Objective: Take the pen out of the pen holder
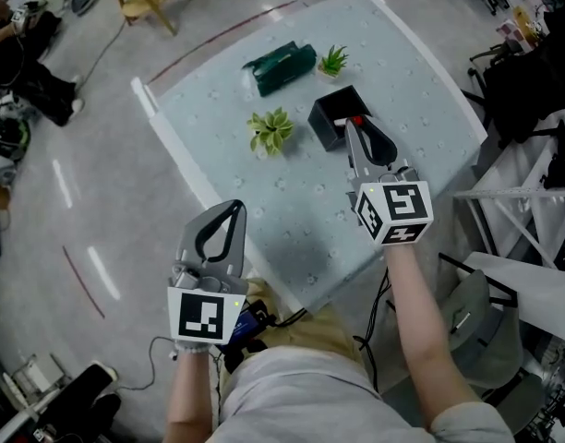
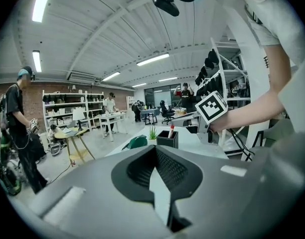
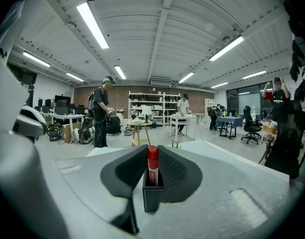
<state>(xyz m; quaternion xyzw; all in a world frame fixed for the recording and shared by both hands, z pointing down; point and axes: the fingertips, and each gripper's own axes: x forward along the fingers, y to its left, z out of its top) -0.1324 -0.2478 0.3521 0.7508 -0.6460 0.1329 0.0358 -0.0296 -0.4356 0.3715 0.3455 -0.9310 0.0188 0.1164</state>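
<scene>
Head view, table: a pale speckled tabletop [image 1: 264, 183] carries a black square pen holder [image 1: 330, 123], a spiky green plant [image 1: 333, 60], a pale-leaved plant [image 1: 270, 129] and a dark green pouch [image 1: 281, 65].
Head view, right gripper: the right gripper [image 1: 353, 129] reaches over the holder's near rim with its tips at the red-capped, white-labelled pen [image 1: 359, 120]. It probably comes in from above so the pen can rise without tipping the box.
Head view, left gripper: the left gripper [image 1: 234, 208] hangs at the table's near edge, well apart from the holder. It looks parked out of the way.
Left gripper view: the jaws are pressed together at the tips with nothing between them. Holder and pen stand far ahead.
Right gripper view: the jaws pinch the pen just below its cap, and its lower end sits inside the pen holder.
Pen location: upright, partly in the holder, gripped.
Step judged: lift-out starting; a straight upward pull fits.
</scene>
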